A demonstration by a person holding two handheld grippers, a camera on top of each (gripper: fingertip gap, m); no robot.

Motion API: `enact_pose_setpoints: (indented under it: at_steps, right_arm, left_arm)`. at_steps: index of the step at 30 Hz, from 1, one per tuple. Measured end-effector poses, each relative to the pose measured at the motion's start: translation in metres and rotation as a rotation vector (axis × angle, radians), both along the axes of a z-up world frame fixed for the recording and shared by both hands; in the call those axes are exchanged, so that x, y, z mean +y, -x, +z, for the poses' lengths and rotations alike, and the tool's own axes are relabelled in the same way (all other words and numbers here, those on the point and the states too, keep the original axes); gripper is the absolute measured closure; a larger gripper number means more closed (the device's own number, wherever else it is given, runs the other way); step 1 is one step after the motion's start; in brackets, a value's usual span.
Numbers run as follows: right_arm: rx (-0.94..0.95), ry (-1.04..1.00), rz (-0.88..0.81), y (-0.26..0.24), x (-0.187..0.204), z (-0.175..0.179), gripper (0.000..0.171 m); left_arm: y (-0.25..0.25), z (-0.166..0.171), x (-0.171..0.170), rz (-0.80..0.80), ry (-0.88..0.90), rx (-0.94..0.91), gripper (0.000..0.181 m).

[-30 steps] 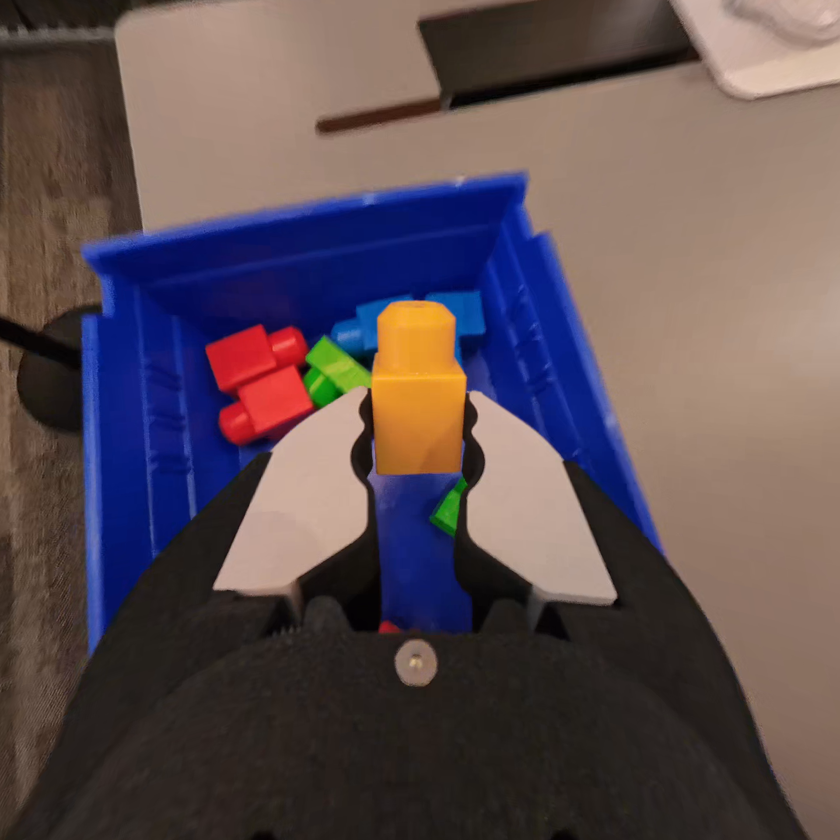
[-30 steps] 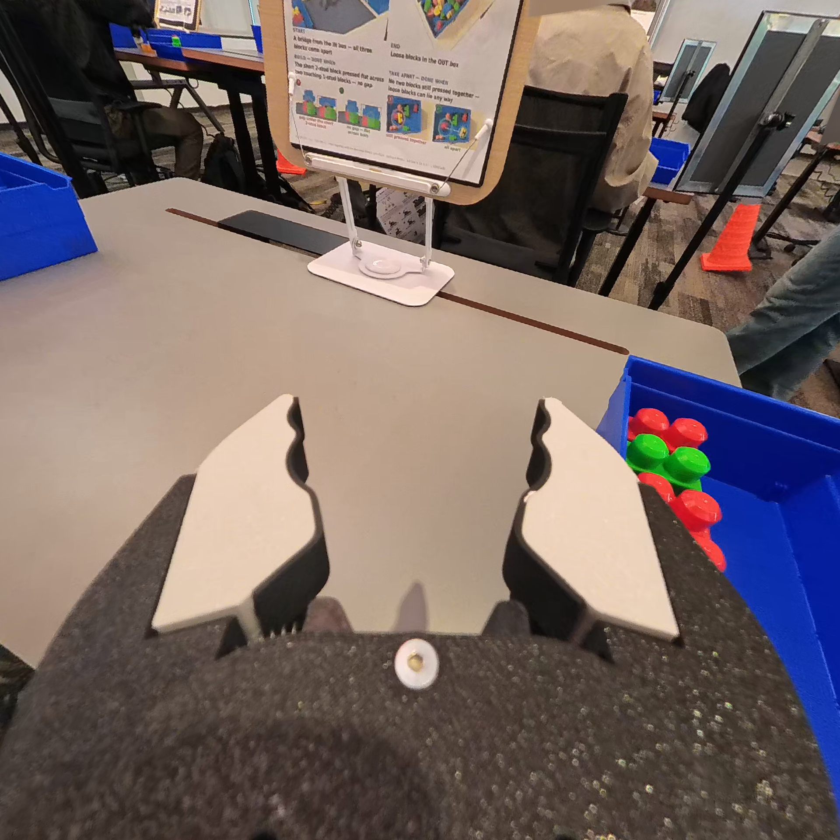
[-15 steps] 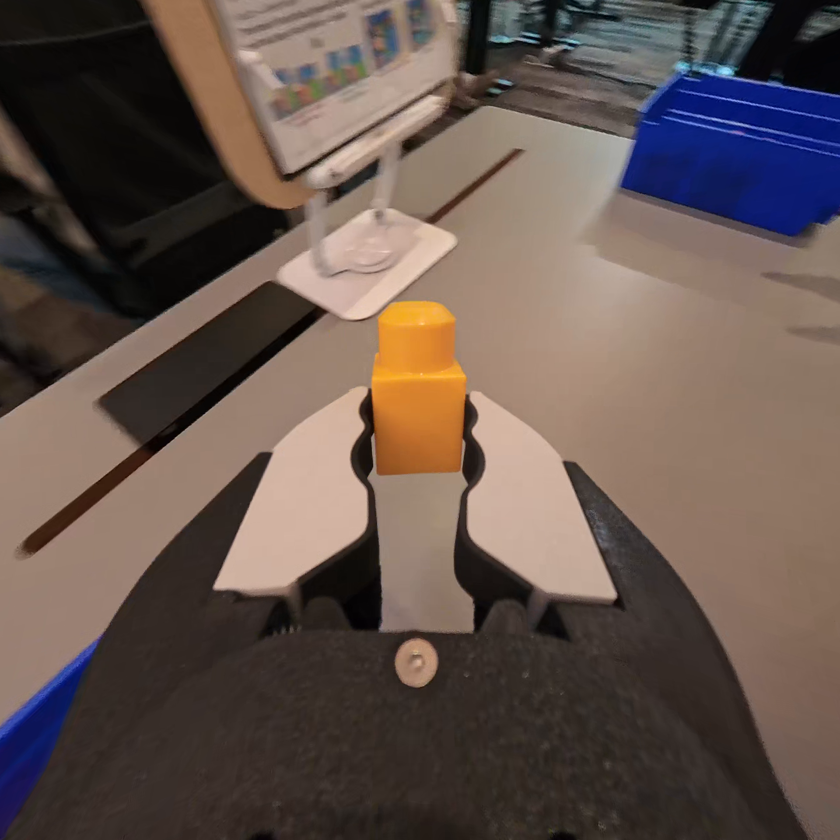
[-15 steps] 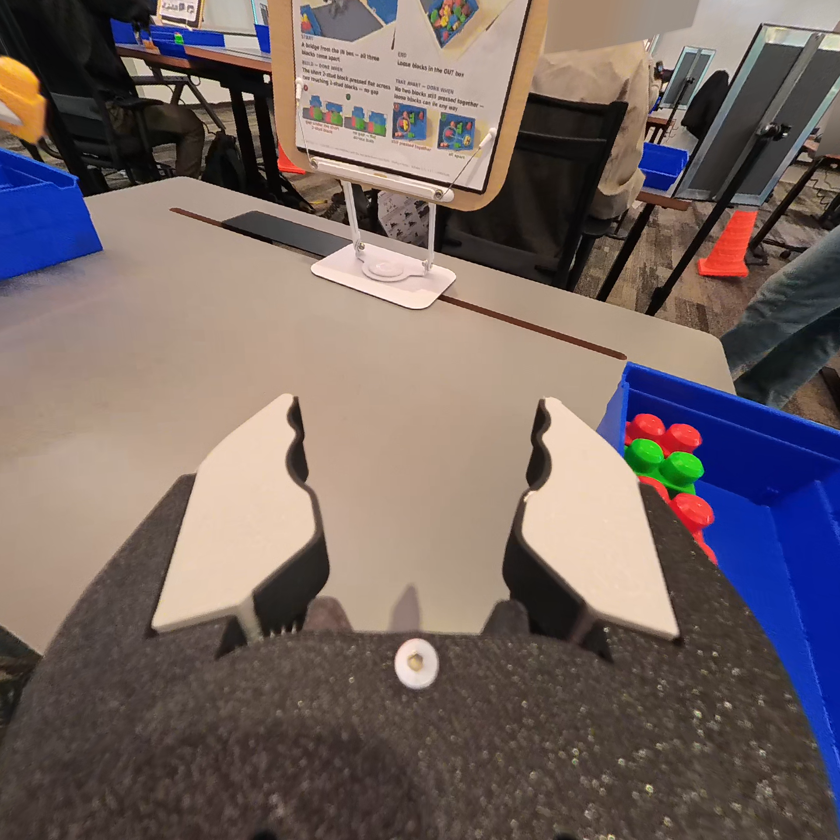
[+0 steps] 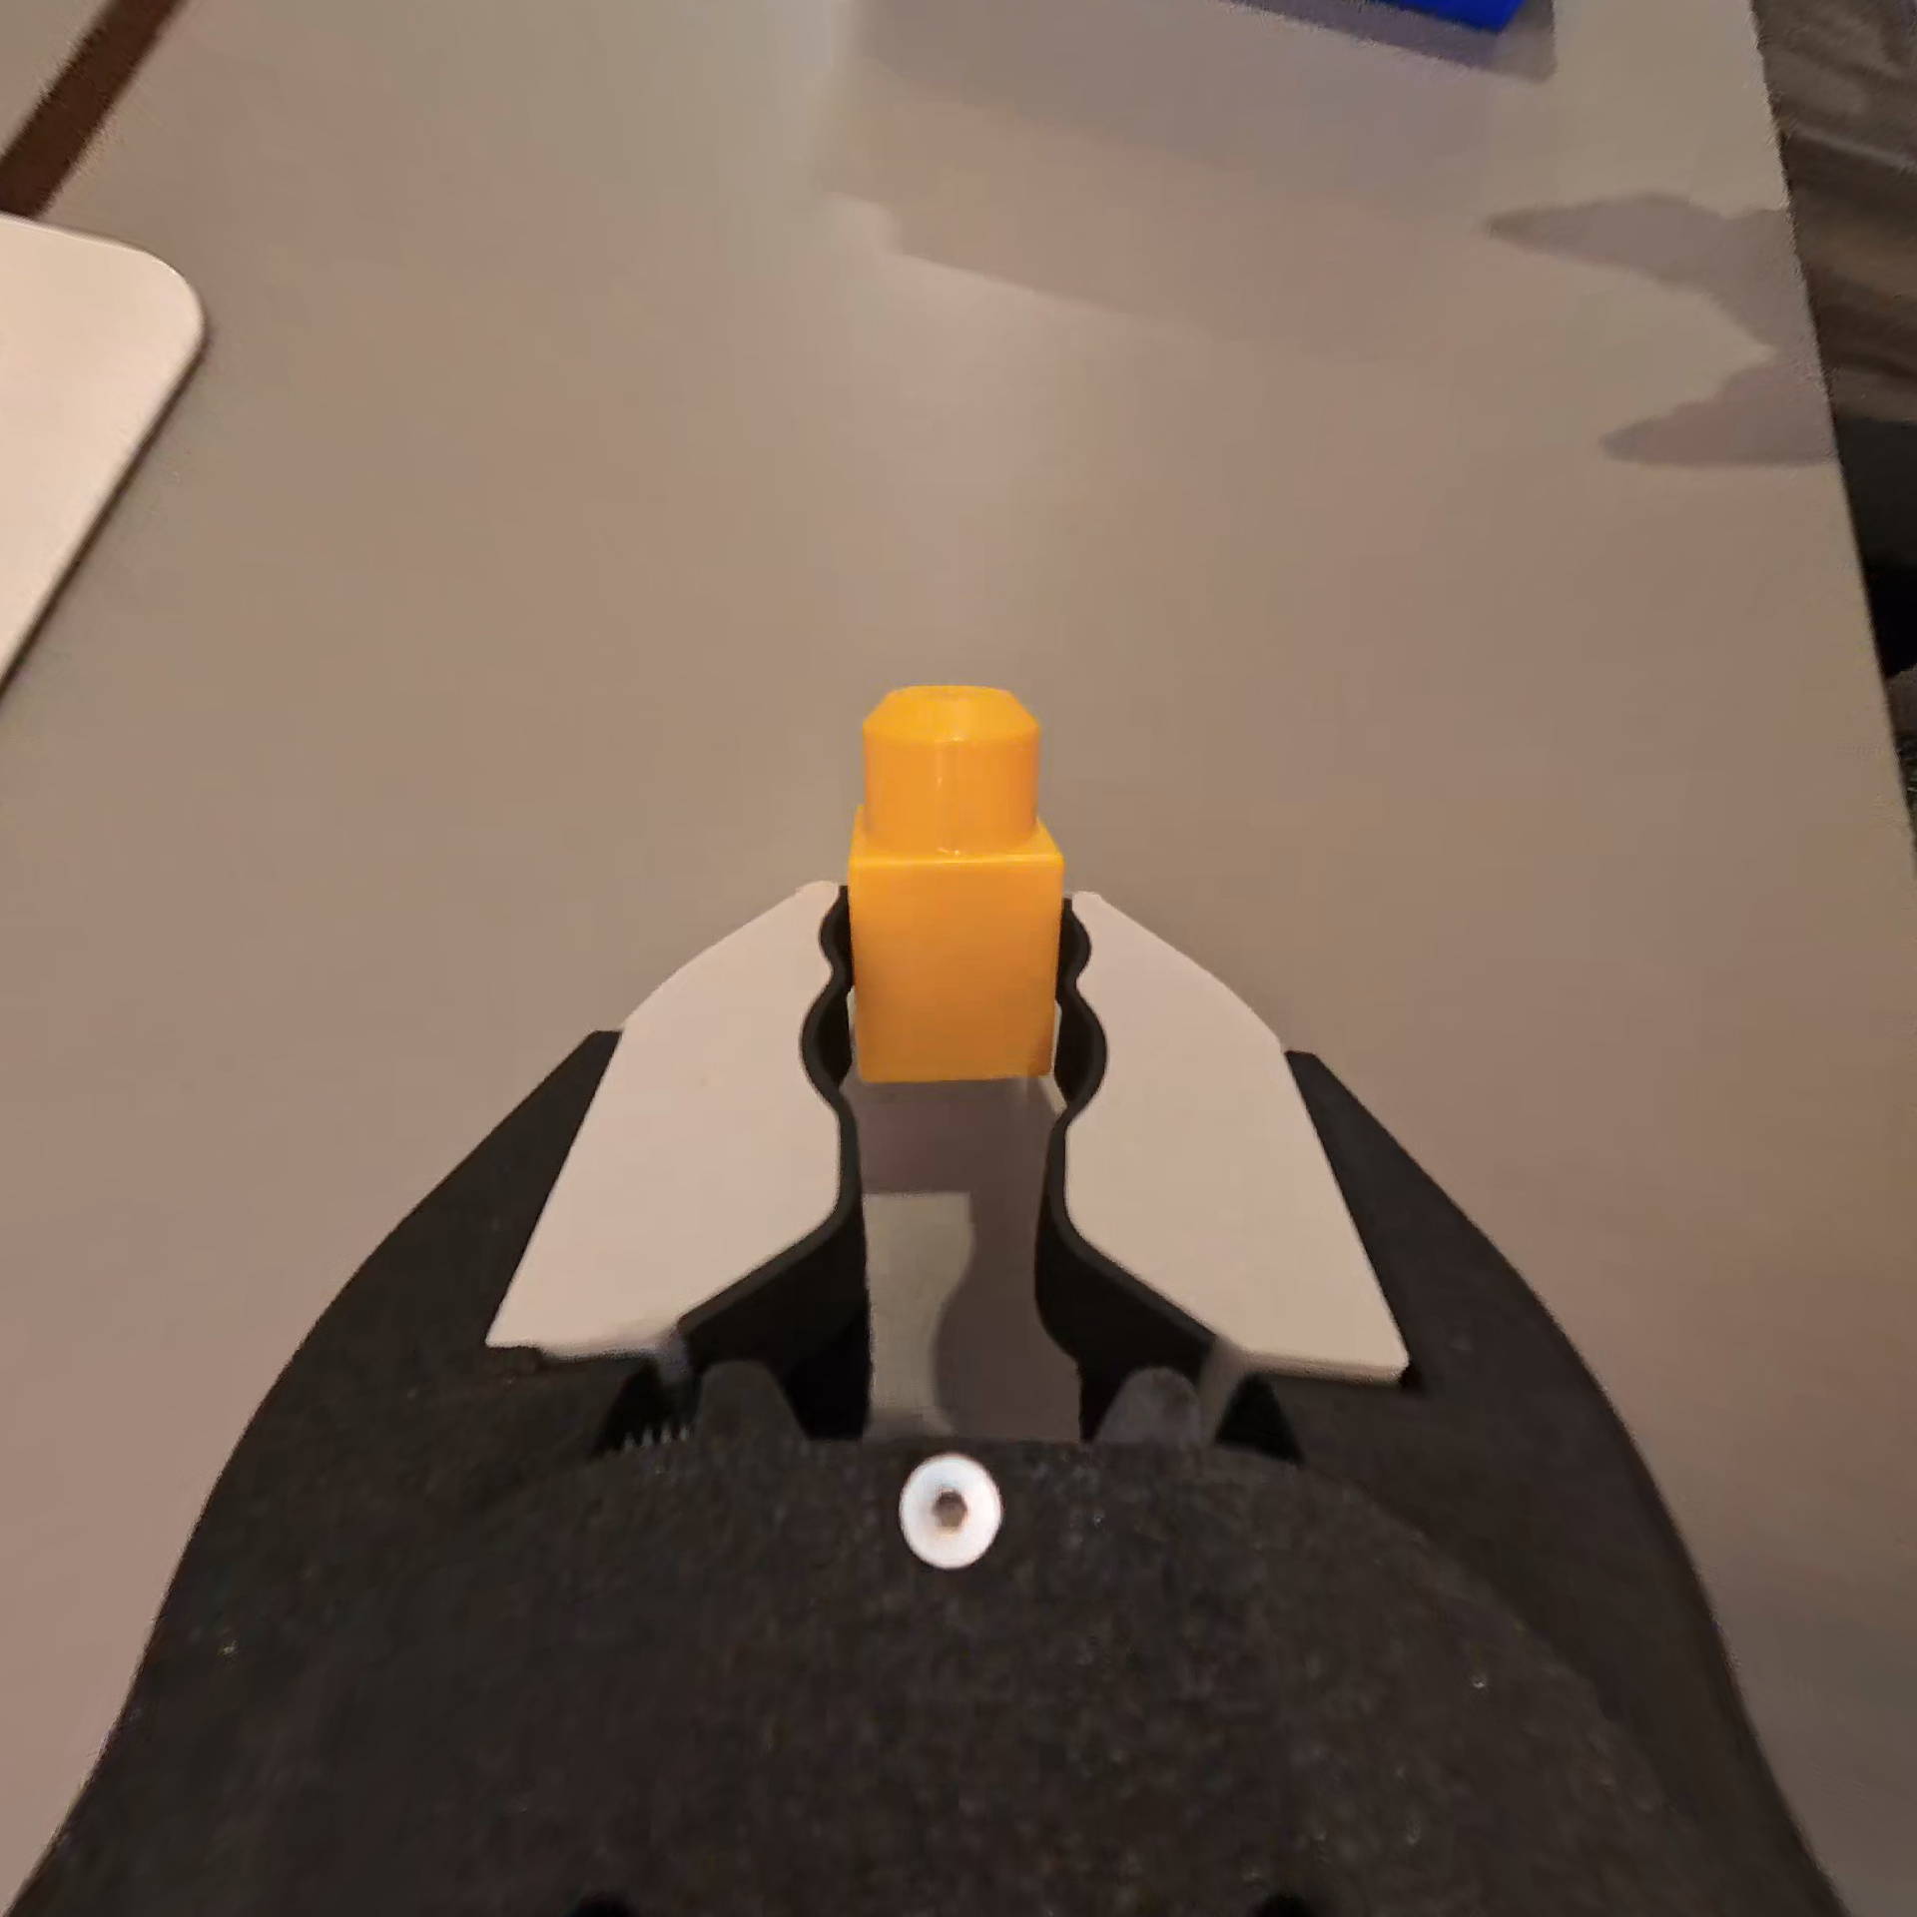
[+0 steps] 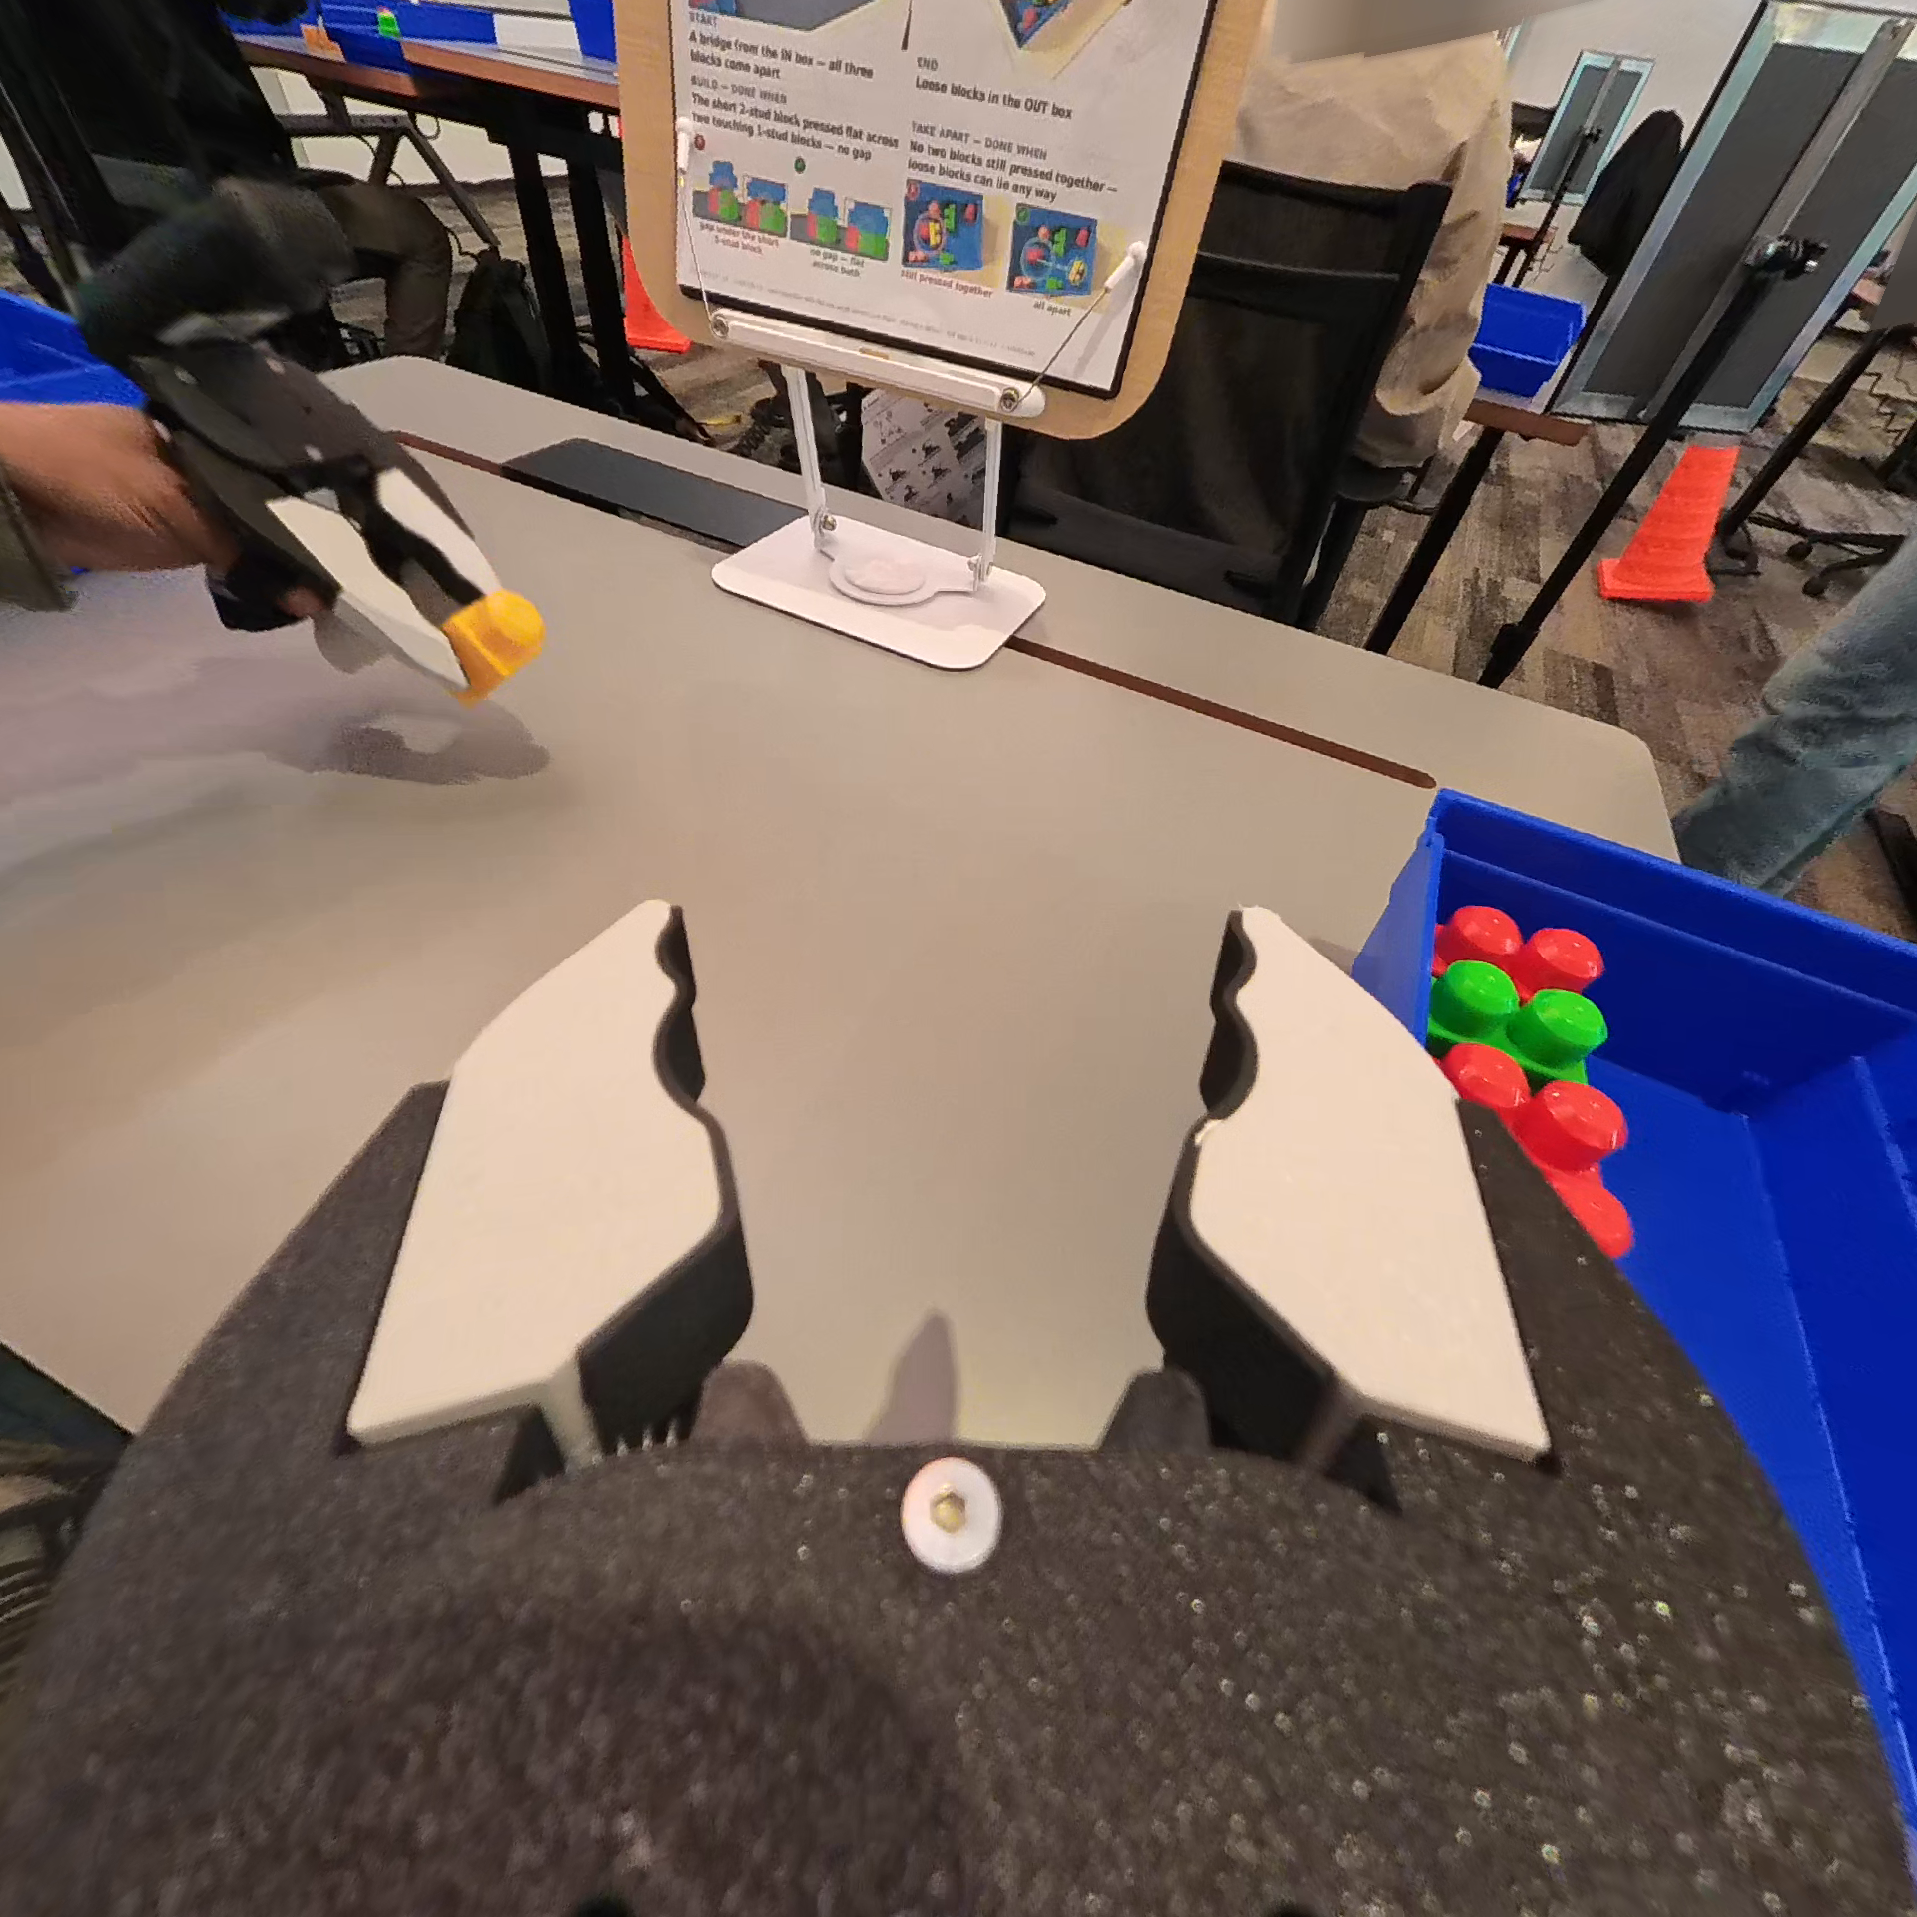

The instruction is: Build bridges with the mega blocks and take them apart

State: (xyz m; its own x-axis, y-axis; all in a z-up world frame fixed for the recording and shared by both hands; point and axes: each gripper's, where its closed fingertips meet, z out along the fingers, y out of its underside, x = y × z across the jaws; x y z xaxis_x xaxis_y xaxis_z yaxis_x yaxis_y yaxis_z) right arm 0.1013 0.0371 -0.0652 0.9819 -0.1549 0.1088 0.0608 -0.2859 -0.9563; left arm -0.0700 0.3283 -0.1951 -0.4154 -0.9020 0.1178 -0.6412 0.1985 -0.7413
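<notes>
A grey table [image 6: 934, 830] carries a white stand [image 6: 882, 591] holding a wood-edged instruction board [image 6: 913, 197] (printed with small pictures). A dark slot [image 6: 633, 488] runs along the table's far side. Behind it sit a black chair [image 6: 1245, 415], an orange cone [image 6: 1665, 529] on carpet, and seated people.

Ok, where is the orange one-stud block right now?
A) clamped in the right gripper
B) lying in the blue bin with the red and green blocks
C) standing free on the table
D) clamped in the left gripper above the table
D: the left gripper is shut on the orange one-stud block, held above the grey table with its shadow underneath, while the right gripper is open and empty.
</notes>
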Motion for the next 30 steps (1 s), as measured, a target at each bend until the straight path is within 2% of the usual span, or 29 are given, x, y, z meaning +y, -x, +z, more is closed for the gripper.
enact_pose_setpoints:
  at_steps: [5, 9, 11, 16, 18, 24, 30]
  right_arm:
    - [-0.001, 0.012, -0.001, -0.001, 0.0, -0.003, 0.076]
    - [-0.002, 0.018, 0.001, -0.001, 0.002, -0.004, 0.076]
    - [-0.003, 0.02, 0.002, -0.001, 0.003, -0.004, 0.076]
    - [-0.003, 0.026, 0.013, 0.001, 0.008, -0.004, 0.076]
    - [-0.004, 0.033, 0.023, 0.004, 0.012, -0.005, 0.076]
    - [-0.009, 0.046, 0.044, 0.012, 0.018, -0.007, 0.076]
    - [-0.024, 0.051, 0.042, 0.015, 0.018, -0.003, 0.076]
  left_arm:
    - [-0.006, -0.03, -0.003, -0.02, -0.025, 0.08, 0.145]
    - [-0.002, -0.04, 0.002, -0.014, -0.034, 0.107, 0.145]
    - [-0.003, -0.03, 0.001, -0.012, 0.0, 0.047, 0.145]
    - [-0.008, 0.028, 0.0, 0.043, 0.174, -0.25, 0.145]
    - [-0.003, 0.034, 0.005, 0.067, 0.198, -0.281, 0.145]
    - [0.02, -0.009, 0.019, 0.101, 0.138, -0.093, 0.145]
    - [0.043, -0.045, 0.035, 0.075, -0.079, 0.16, 0.145]
